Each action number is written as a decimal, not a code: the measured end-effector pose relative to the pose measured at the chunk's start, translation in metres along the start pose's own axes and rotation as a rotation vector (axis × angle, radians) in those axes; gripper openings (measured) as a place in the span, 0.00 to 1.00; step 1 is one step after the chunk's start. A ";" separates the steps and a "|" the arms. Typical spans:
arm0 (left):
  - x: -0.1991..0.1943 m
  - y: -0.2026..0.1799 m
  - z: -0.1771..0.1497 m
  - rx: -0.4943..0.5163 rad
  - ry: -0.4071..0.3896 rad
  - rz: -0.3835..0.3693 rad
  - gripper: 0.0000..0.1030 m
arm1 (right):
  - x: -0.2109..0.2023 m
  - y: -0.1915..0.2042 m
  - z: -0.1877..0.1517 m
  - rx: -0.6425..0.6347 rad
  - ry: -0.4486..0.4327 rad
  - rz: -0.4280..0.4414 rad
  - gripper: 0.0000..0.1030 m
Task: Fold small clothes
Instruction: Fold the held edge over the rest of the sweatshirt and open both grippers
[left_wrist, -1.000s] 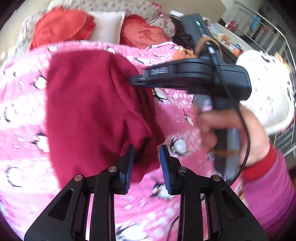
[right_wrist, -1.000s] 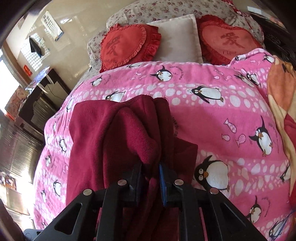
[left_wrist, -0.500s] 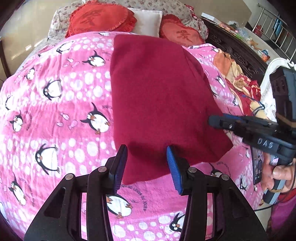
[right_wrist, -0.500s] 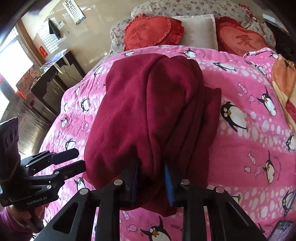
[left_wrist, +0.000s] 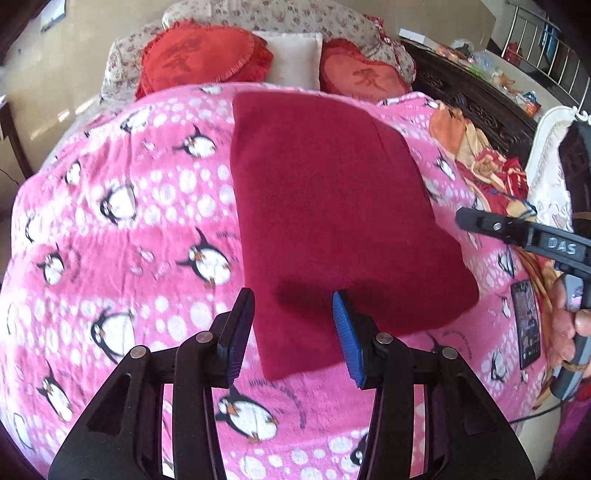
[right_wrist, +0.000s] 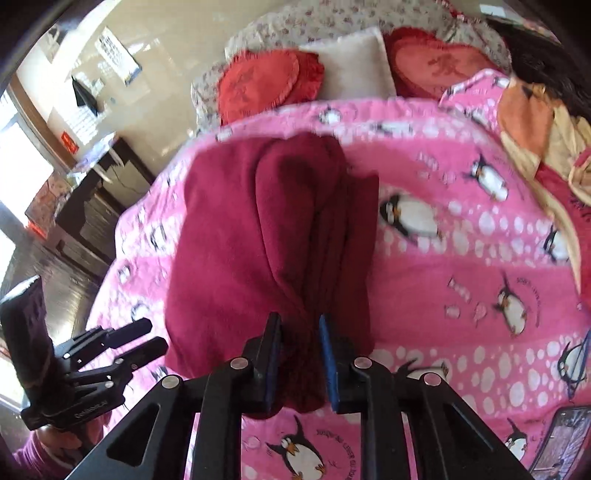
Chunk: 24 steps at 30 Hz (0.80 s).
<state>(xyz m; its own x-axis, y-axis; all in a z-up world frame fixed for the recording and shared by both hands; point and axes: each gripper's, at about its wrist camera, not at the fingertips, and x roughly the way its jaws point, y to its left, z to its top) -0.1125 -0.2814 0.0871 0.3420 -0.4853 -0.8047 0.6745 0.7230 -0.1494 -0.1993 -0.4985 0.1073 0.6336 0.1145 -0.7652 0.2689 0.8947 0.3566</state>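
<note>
A maroon fleece garment (left_wrist: 332, 206) lies folded lengthwise on the pink penguin blanket (left_wrist: 147, 229). My left gripper (left_wrist: 292, 306) hovers over its near end, open, pads clear of the cloth. In the right wrist view the garment (right_wrist: 258, 229) runs away from me in long folds. There my right gripper (right_wrist: 299, 326) is shut on a bunched fold at its near end. In the left wrist view the right gripper (left_wrist: 461, 218) shows side-on by the garment's right edge. The left gripper (right_wrist: 147, 338) shows at lower left in the right wrist view, with its jaws apart.
Two red heart cushions (left_wrist: 199, 62) and a white pillow (left_wrist: 291, 59) lie at the bed's head. An orange and red quilt (left_wrist: 480, 155) is heaped along the right side. A phone (left_wrist: 526, 325) lies on the blanket near the person's hand. A dark cabinet (right_wrist: 88, 218) stands left of the bed.
My left gripper let go of the garment's corner, opened and drew back. The right gripper carried its fold across to the right, and the garment now lies flat and narrower.
</note>
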 end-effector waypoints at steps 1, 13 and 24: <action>0.003 -0.001 0.005 -0.007 -0.005 0.008 0.42 | -0.003 0.005 0.006 -0.011 -0.028 0.003 0.19; 0.043 -0.009 0.023 -0.053 -0.010 0.065 0.56 | 0.073 0.005 0.062 -0.027 -0.071 -0.034 0.18; 0.051 -0.008 0.024 -0.054 -0.004 0.073 0.63 | 0.066 -0.010 0.055 0.028 -0.070 -0.009 0.11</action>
<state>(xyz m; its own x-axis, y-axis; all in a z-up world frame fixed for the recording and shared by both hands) -0.0848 -0.3232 0.0610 0.3917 -0.4316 -0.8126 0.6115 0.7820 -0.1206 -0.1198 -0.5238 0.0827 0.6802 0.0750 -0.7292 0.2945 0.8830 0.3655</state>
